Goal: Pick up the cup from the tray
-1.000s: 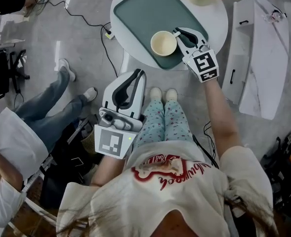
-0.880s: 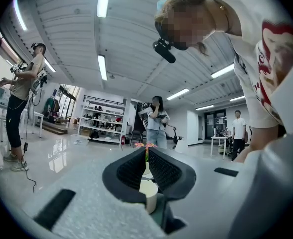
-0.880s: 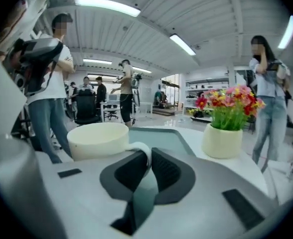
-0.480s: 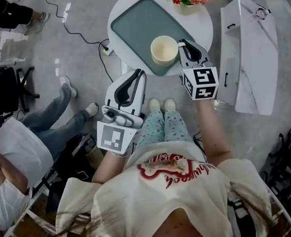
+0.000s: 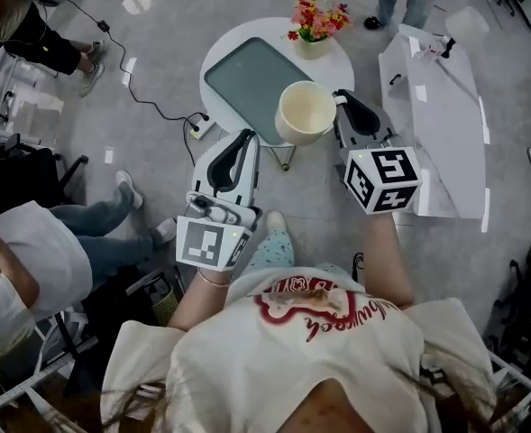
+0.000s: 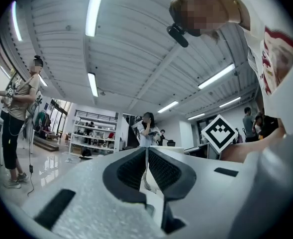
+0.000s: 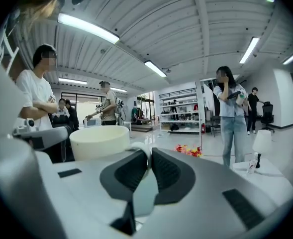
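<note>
Right gripper (image 5: 340,97) clamps the cup (image 5: 306,111) by its handle, clear of the tray (image 5: 242,79)

Right gripper's jaws stand narrow, pressed on the cream cup's handle (image 7: 141,151); its own view shows the handle caught between the dark pads (image 7: 168,168) and the cup's round body (image 7: 99,141) just left of them, upright, with open floor behind it. From the head view the cup hangs in the air, no longer resting on the grey-green tray, and shows over the tray's near right corner and the edge of the round white counter (image 5: 213,57). The tray lies bare on that counter, with a small bunch of flowers (image 5: 317,18) at the counter's far edge.

The left gripper (image 5: 250,136) is held lower and nearer the person's body, well apart from the cup. Its own view shows the jaws (image 6: 146,158) closed together with nothing between them
</note>
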Demonstrator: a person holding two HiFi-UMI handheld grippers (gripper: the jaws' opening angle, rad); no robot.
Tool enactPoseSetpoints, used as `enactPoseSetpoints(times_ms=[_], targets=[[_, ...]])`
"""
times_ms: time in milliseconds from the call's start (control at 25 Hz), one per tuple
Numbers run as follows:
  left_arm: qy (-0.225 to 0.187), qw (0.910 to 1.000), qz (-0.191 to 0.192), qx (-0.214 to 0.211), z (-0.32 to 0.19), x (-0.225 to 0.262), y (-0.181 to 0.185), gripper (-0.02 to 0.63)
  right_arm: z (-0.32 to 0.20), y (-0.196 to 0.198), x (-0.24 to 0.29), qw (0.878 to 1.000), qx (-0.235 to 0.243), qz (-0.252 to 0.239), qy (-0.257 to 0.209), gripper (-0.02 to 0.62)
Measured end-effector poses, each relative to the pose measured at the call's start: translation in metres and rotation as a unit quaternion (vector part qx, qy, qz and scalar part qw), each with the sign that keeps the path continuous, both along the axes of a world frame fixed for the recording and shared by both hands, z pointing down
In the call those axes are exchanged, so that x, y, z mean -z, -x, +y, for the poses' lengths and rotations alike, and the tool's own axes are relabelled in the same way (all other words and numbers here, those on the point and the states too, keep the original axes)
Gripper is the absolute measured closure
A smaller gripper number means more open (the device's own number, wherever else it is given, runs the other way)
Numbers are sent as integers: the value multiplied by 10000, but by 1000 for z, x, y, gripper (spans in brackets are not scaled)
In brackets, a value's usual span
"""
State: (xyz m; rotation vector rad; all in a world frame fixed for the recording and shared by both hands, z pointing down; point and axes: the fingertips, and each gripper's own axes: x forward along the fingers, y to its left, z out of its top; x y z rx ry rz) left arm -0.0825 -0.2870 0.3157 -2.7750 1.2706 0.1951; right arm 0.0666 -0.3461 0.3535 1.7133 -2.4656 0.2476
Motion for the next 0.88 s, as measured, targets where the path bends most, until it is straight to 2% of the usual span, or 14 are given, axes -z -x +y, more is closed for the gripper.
enactPoseSetpoints(times_ms=[240,480,680,880], targets=[[-161,9995,24,280,107,4,-24,578,104,-14,9,9991,389,-41,-149,549],[-43,9983,152,561,224,-1,-50,578,215,-40,13,9979,640,5,-122,549],[-59,9976,241,645,276,23,-52,578,281,-49,45,9964,805,29,-253,549],[-233,9975,160,641,304,39,-51,578,318,-42,68,9945,901,-180,-498,549]])
